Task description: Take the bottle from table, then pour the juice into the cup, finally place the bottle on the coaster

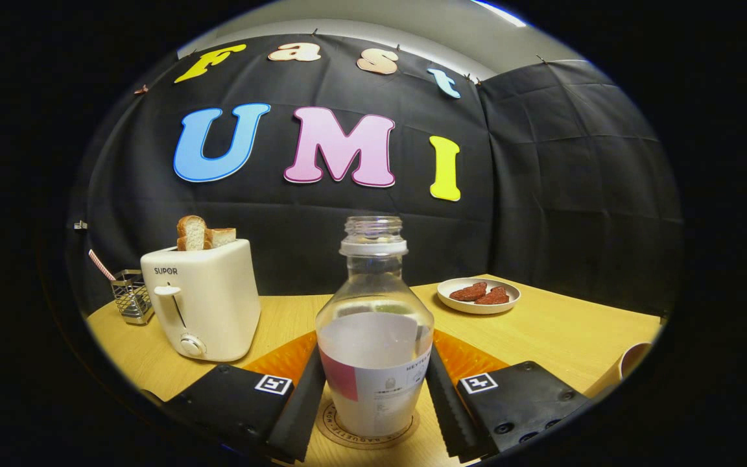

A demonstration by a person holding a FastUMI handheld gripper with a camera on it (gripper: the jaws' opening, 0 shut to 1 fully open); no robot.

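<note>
A clear, uncapped bottle (373, 324) with a pale label and a little whitish juice stands upright on a round wooden coaster (406, 433). My gripper (375, 355) has one finger on each side of the bottle's lower body, and both fingers (305, 402) press against it. The coaster lies on the table between the fingers, mostly hidden by the bottle. A beige cup (629, 366) peeks in beyond the right finger, at the table's right end.
An orange mat (283, 360) lies behind the bottle on the wooden table (555, 331). A white toaster (201, 301) with bread slices stands to the left, and a metal basket (130, 297) sits behind it. Far right is a white plate (478, 305) with reddish pieces.
</note>
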